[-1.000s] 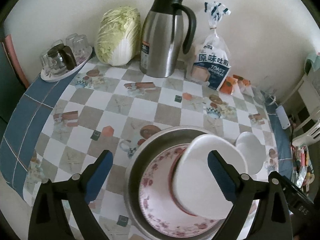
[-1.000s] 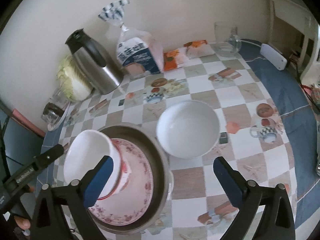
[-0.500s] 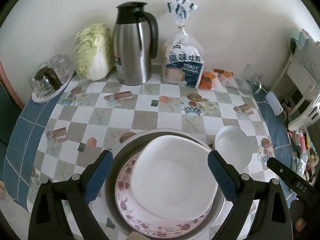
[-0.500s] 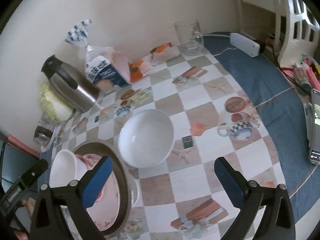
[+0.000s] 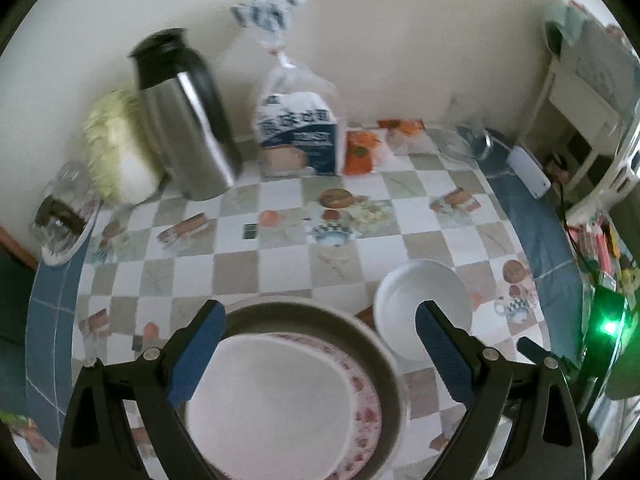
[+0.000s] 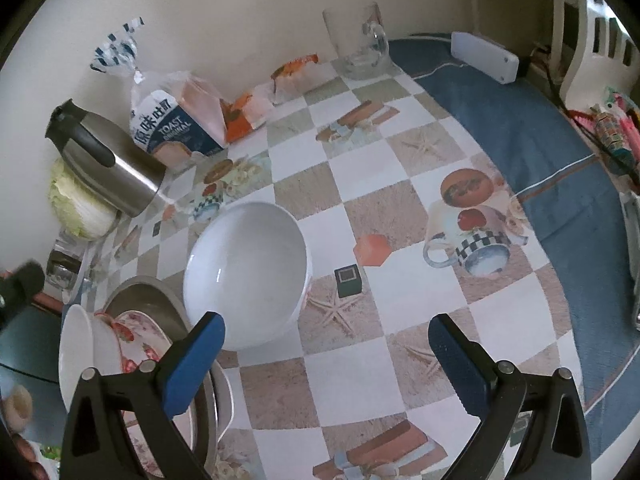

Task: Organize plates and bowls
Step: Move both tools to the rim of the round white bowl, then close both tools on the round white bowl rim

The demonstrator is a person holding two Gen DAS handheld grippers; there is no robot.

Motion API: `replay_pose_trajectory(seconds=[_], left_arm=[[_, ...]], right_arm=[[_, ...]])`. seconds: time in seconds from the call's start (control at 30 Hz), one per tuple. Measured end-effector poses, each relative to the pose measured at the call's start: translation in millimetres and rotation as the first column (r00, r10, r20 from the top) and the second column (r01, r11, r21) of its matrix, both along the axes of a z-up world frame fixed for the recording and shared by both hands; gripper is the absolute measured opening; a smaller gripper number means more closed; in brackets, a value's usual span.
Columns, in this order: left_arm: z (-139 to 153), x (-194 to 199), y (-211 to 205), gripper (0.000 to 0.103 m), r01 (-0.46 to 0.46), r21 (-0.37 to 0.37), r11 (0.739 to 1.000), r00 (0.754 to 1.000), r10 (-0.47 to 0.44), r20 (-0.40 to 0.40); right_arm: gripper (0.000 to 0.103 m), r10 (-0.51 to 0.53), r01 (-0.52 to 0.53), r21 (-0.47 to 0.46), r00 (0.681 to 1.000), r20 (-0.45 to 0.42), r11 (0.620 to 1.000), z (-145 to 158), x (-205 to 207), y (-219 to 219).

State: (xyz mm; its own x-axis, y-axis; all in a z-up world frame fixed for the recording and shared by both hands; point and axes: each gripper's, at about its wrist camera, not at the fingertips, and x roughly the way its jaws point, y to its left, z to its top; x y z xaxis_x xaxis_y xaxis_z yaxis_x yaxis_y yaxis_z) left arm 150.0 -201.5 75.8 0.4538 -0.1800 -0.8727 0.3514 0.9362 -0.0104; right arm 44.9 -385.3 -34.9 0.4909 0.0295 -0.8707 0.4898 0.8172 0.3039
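Left gripper (image 5: 318, 322) stood wide open and held nothing, its blue fingers (image 5: 196, 350) straddling a white bowl (image 5: 268, 404) that sat upside down on a floral plate (image 5: 366, 396) inside a steel pan (image 5: 384, 364), at the near edge of the table (image 5: 280, 264). Right gripper (image 6: 326, 338) was equally wide open and empty, hovering above a second white bowl (image 6: 246, 272) that stood upright, mouth up, just beside the pan, nearer the table's middle; its left finger overlapped that bowl's near rim in view, though contact could not be judged. The nested pan, plate and inverted bowl suggested a stack being built, largest at the bottom, so the loose bowl was probably the next piece to be gathered; the open jaws fitted an approach rather than a carry. The table bore a checked cloth printed with food pictures and bordered in blue. Along its far edge, against a pale wall (image 6: 224, 8), stood a cabbage (image 5: 116, 156), a steel jug (image 5: 182, 116), a bag of toast (image 5: 298, 136) and orange packets (image 5: 362, 152); a glass mug (image 6: 356, 42) and a white box (image 6: 484, 56) lay toward the far right corner, and a tray of glasses (image 5: 60, 220) at the left edge. White furniture (image 6: 592, 28) stood beyond the table's right edge.
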Motion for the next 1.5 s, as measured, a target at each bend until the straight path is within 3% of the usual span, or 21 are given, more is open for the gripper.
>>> replay_pose_trajectory(seconds=[0.03,0.2,0.3,0.33,0.43,0.53,0.67,0.87,0.93,1.23,1.33,1.5], left_arm=[[-2.8,4.2,-9.6,0.096,0.004,0.030,1.000,1.000,-0.004,-0.008],[-24.0,18.9,-44.3,0.096,0.031,0.156,0.987,0.998,-0.023,-0.053],[-38.2,26.3,-57.6,0.094,0.047,0.174,0.984,0.996,-0.032,-0.088],[-44.0,29.1,-61.8,0.089,0.045,0.180,0.983,0.995,-0.027,-0.101],[-60.7,35.3,-72.4,0.070,0.058,0.202,0.978,0.989,-0.029,-0.144],[-73.8,38.1,-79.3,0.062,0.061,0.226,0.972,0.986,-0.024,-0.162],[-95.0,40.5,-82.5,0.051,0.060,0.215,0.975,0.975,-0.011,-0.223],[-114.7,42.2,-83.9,0.018,0.056,0.182,0.982,0.960,-0.003,-0.279],[-116.4,40.7,-85.4,0.014,0.064,0.167,0.984,0.958,-0.014,-0.288],[-115.0,19.3,-100.7,0.012,0.132,0.142,0.981,0.953,-0.086,-0.292],[-113.8,7.9,-108.1,0.011,0.168,0.105,0.980,0.945,-0.130,-0.300],[-115.5,4.0,-107.6,0.007,0.150,0.029,0.988,0.943,-0.134,-0.306]], right_arm=[[0.101,-0.003,0.003,0.003,1.000,-0.001,1.000,-1.5,0.7,-0.3],[0.074,-0.001,0.001,0.013,1.000,0.010,1.000,-4.1,4.2,-0.3],[0.060,0.005,-0.006,0.042,1.000,0.022,0.999,-6.8,6.9,-0.1],[0.053,0.006,-0.008,0.056,1.000,0.026,0.998,-8.0,7.8,0.1],[0.050,0.006,-0.008,0.080,1.000,0.026,0.997,-12.3,9.8,0.6],[0.042,-0.005,0.002,0.098,1.000,0.024,0.995,-16.4,11.4,-0.2],[0.032,-0.011,0.007,0.129,1.000,0.026,0.992,-21.0,12.3,-2.8],[0.015,-0.006,-0.002,0.172,0.999,0.045,0.985,-23.9,13.8,-3.8],[0.013,-0.002,-0.006,0.172,0.999,0.048,0.985,-23.5,14.4,-3.7],[0.011,-0.027,0.020,0.163,0.999,0.037,0.986,-24.2,5.6,-17.9],[0.011,-0.041,0.039,0.135,0.999,0.013,0.990,-26.1,-1.1,-26.4],[0.010,-0.065,0.065,0.129,0.998,-0.005,0.990,-31.3,-11.6,-38.9]])
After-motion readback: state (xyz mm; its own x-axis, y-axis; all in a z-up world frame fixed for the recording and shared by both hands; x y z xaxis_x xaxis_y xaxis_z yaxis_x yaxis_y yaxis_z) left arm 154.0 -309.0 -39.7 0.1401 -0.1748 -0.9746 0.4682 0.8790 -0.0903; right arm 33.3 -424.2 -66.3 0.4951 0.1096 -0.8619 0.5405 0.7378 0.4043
